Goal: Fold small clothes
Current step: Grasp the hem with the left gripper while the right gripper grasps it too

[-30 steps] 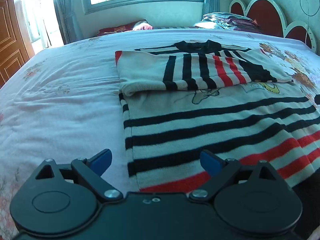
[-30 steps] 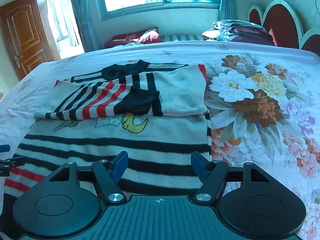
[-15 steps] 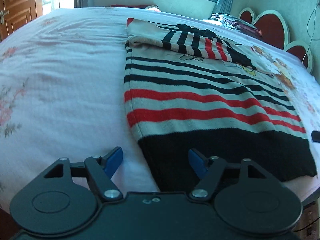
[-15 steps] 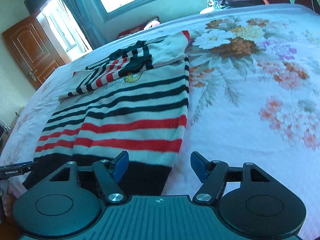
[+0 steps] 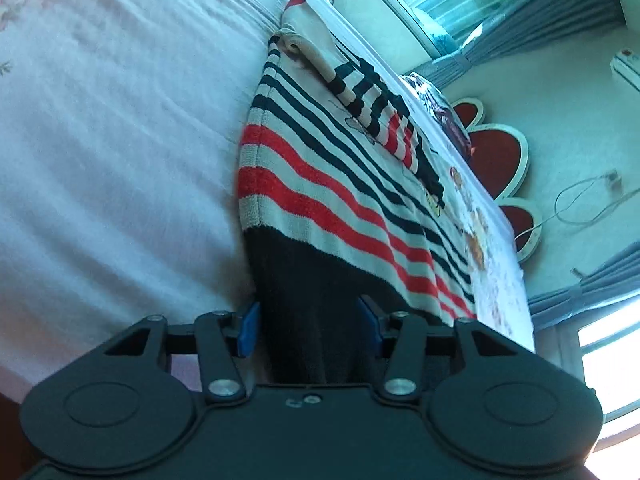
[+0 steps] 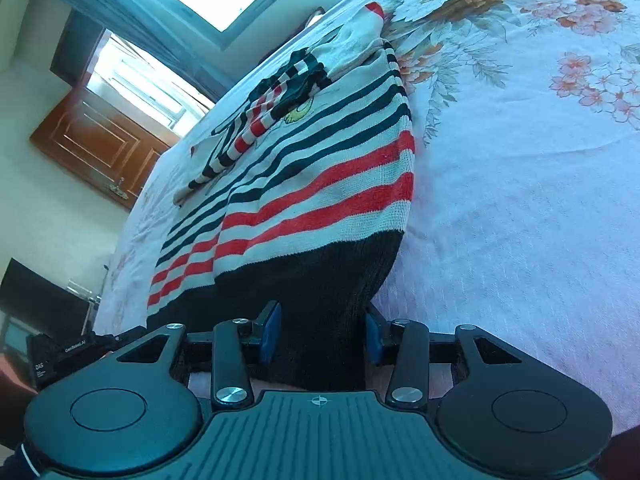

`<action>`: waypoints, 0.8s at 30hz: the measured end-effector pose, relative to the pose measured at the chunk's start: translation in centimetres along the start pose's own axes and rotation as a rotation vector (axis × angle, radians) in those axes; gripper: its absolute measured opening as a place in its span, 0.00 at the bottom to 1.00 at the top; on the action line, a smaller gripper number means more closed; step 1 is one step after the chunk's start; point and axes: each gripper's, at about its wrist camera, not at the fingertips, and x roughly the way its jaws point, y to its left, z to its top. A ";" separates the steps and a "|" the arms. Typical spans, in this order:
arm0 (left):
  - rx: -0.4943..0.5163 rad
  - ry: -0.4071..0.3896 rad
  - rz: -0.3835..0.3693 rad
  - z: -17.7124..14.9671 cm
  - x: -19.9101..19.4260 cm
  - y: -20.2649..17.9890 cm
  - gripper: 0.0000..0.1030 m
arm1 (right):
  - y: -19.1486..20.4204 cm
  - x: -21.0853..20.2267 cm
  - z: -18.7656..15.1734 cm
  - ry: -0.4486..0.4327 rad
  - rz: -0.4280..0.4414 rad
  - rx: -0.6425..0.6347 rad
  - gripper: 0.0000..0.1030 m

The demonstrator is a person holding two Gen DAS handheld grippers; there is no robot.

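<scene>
Both views rolled sideways and dropped low compared with half a second ago; cameras then looking down over the whole garment, now skimming along it from the hem end.

Left claw (image 5: 308,326): blue pads spread apart, black hem band of the striped knit sweater (cream ground, black and red stripes) (image 5: 344,184) lying between them, left corner of the hem just at the left pad. No squeeze on the cloth visible yet; fabric hangs slack through the gap.

Right claw (image 6: 320,334): likewise spread, right hem corner of the same sweater (image 6: 320,184) between the pads, cloth bunched and lifted a little just ahead of the pads. Not clamped.

Sweater stretches straight ahead of both claws across the floral bedsheet (image 6: 520,160), folded-in sleeves (image 5: 372,96) lying crosswise at the far end, near the collar.

Meaning for the task, by judgement: sleeve folds done, approach to the hem done, each claw now straddling one bottom corner. Next likely step: close on both corners, lift, carry the hem forward over the body toward the collar.

Risk: uneven bite between the two sides, giving a skewed fold; thick ribbed hem may slip from a shallow grip.
</scene>
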 end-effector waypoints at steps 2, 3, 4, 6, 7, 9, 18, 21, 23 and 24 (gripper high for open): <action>0.006 -0.005 0.040 0.5 0.6 0.0 0.05 | -0.4 0.6 0.6 0.012 0.005 0.027 0.05; 0.008 -0.027 0.052 0.6 0.5 -0.3 0.05 | -0.3 0.4 0.9 -0.001 0.013 0.011 0.04; 0.010 -0.083 0.022 0.6 -0.4 -0.7 0.05 | 0.1 -0.4 1.1 -0.027 0.029 -0.013 0.04; 0.031 -0.148 0.010 0.5 -1.9 -1.5 0.05 | 1.0 -2.5 1.7 -0.085 0.071 -0.052 0.04; 0.054 -0.148 0.047 0.5 -2.2 -1.7 0.05 | 1.2 -3.4 1.9 -0.109 0.085 -0.069 0.04; 0.090 -0.105 0.115 0.4 -1.4 -1.3 0.05 | 0.7 -4.0 2.1 -0.128 0.081 -0.075 0.04; 0.040 -0.164 0.076 0.9 -1.5 -1.2 0.05 | 0.6 -2.2 3.7 -0.098 0.047 -0.075 0.04; 0.045 -0.220 0.035 3.6 -1.9 -2.5 0.05 | 2.2 -2.2 7.1 -0.165 0.058 -0.105 0.04; 0.055 -0.257 -0.001 6.2 -1.5 -3.7 0.05 | 3.3 -1.9 9.9 -0.210 0.063 -0.123 0.04; 0.062 -0.273 -0.020 7.6 -1.1 -4.4 0.05 | 3.9 -1.7 11.2 -0.229 0.061 -0.130 0.04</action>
